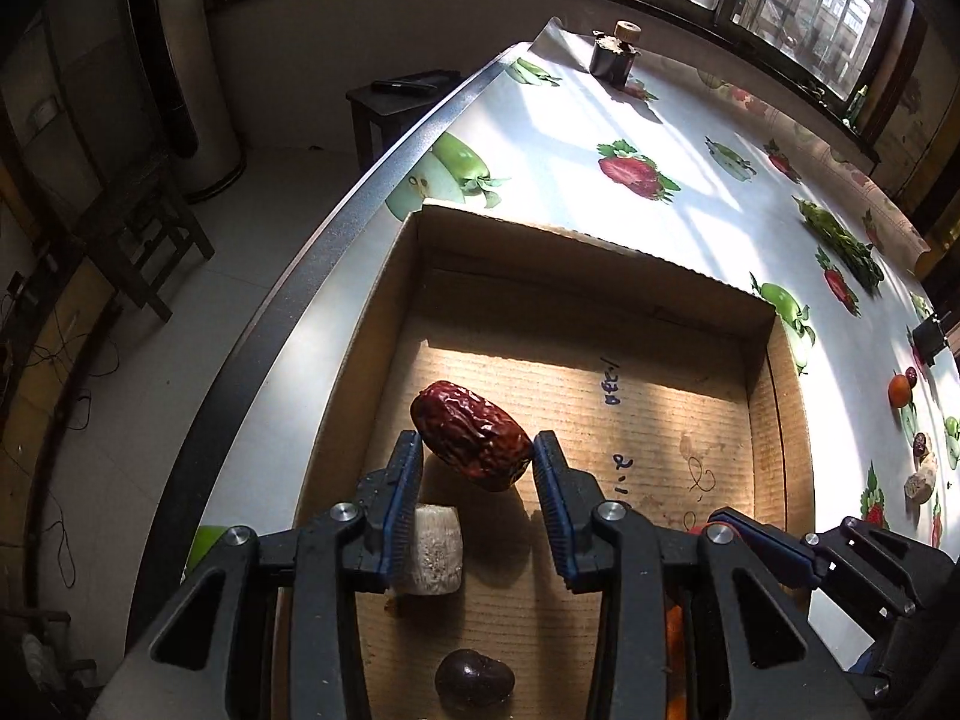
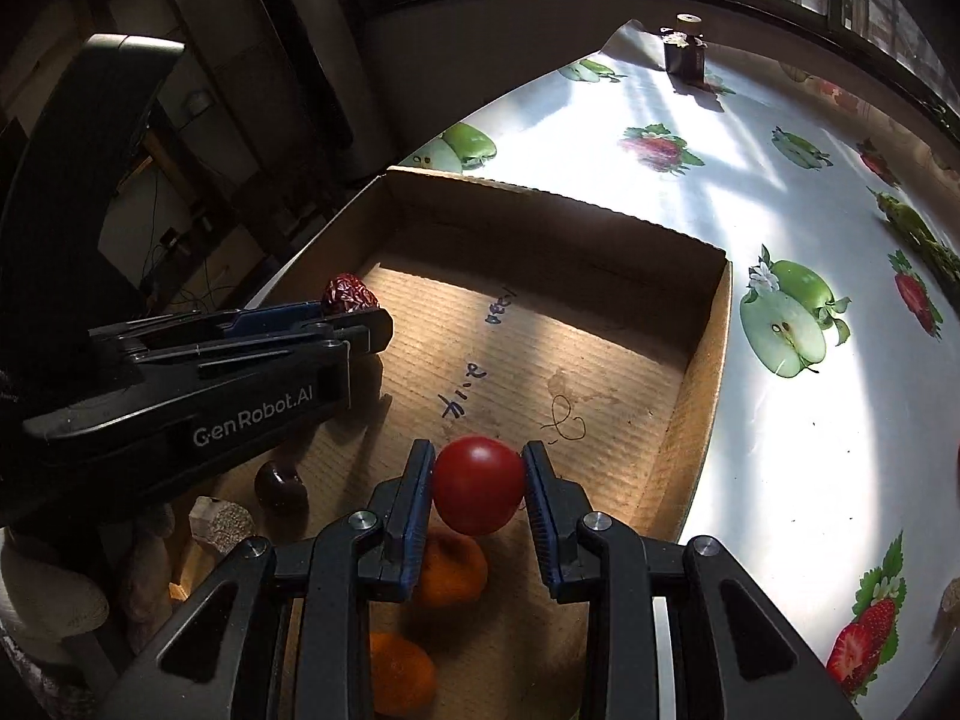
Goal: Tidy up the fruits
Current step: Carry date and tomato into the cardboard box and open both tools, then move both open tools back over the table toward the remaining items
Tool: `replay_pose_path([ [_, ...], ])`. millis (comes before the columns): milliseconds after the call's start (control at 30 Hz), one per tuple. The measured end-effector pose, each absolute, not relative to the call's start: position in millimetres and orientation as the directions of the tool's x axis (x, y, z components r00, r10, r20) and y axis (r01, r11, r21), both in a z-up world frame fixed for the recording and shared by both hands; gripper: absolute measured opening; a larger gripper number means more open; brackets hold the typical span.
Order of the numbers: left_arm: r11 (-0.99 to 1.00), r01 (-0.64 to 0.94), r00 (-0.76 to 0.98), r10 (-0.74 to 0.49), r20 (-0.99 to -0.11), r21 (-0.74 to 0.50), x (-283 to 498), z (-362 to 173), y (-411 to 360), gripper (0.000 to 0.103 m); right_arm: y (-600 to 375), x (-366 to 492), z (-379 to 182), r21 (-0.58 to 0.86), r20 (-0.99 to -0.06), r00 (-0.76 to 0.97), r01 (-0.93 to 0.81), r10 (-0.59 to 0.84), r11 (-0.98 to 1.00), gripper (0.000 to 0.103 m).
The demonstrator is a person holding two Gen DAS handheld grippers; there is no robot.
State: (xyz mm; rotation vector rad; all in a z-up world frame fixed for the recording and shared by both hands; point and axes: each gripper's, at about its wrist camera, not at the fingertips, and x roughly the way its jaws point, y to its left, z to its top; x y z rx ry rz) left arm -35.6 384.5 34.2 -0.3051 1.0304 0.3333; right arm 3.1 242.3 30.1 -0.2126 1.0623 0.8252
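Red date (image 1: 474, 435) is clamped crosswise by the left hand-held gripper (image 1: 474, 456) above the cardboard box (image 1: 600, 252); a cherry tomato (image 2: 478, 484) is gripped by the right hand-held gripper (image 2: 478, 474) nearer the box's right wall.

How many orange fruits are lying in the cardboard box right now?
2, both in the right wrist view: one orange fruit on the cardboard box floor just below the red tomato held by the right gripper, another nearer the camera. Gripper bodies may hide more.
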Motion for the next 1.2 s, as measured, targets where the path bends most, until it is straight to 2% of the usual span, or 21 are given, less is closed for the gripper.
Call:
replay_pose_path([
  [200, 0.898, -0.421, 0.510, 0.122, -0.852, -0.124, -47, 46, 386, 0.043, 241, 0, 24, 0.226, -0.839, 0.222, -0.689, 0.498, 0.688, 0.034],
  [267, 0.894, -0.433, 0.530, 0.149, -0.835, -0.116, -58, 58, 383, 0.047, 237, -4, 32, 0.228, -0.820, 0.245, -0.688, 0.517, 0.689, 0.046],
  [333, 0.890, -0.441, 0.555, 0.166, -0.815, -0.119, -70, 72, 377, 0.051, 229, -7, 44, 0.233, -0.796, 0.275, -0.683, 0.539, 0.693, 0.053],
  [400, 0.887, -0.448, 0.586, 0.198, -0.785, -0.111, -84, 89, 366, 0.055, 217, -13, 56, 0.243, -0.770, 0.300, -0.678, 0.563, 0.694, 0.054],
  [467, 0.887, -0.450, 0.623, 0.230, -0.748, -0.102, -100, 105, 349, 0.068, 198, -20, 68, 0.246, -0.749, 0.334, -0.662, 0.572, 0.708, 0.054],
  [500, 0.887, -0.451, 0.638, 0.244, -0.730, -0.098, -108, 112, 340, 0.071, 186, -24, 73, 0.248, -0.740, 0.356, -0.644, 0.570, 0.724, 0.055],
  [567, 0.882, -0.465, 0.666, 0.293, -0.686, -0.075, -125, 125, 316, 0.080, 157, -32, 81, 0.275, -0.715, 0.396, -0.598, 0.576, 0.753, 0.063],
  [667, 0.855, -0.518, 0.681, 0.394, -0.617, -0.026, -150, 137, 281, 0.097, 112, -48, 87, 0.275, -0.692, 0.474, -0.524, 0.545, 0.806, 0.066],
  [767, 0.857, -0.515, 0.709, 0.407, -0.576, -0.028, -168, 138, 250, 0.098, 64, -63, 86, 0.257, -0.670, 0.567, -0.429, 0.479, 0.866, 0.068],
  [900, 0.887, -0.460, 0.715, 0.394, -0.577, 0.034, -165, 134, 210, 0.098, 9, -78, 78, 0.250, -0.651, 0.653, -0.296, 0.387, 0.922, 0.071],
  [1200, 0.916, -0.391, 0.710, 0.362, -0.604, 0.089, -160, 132, 163, 0.098, -42, -83, 70, 0.340, -0.642, 0.657, -0.218, 0.395, 0.915, 0.071],
])
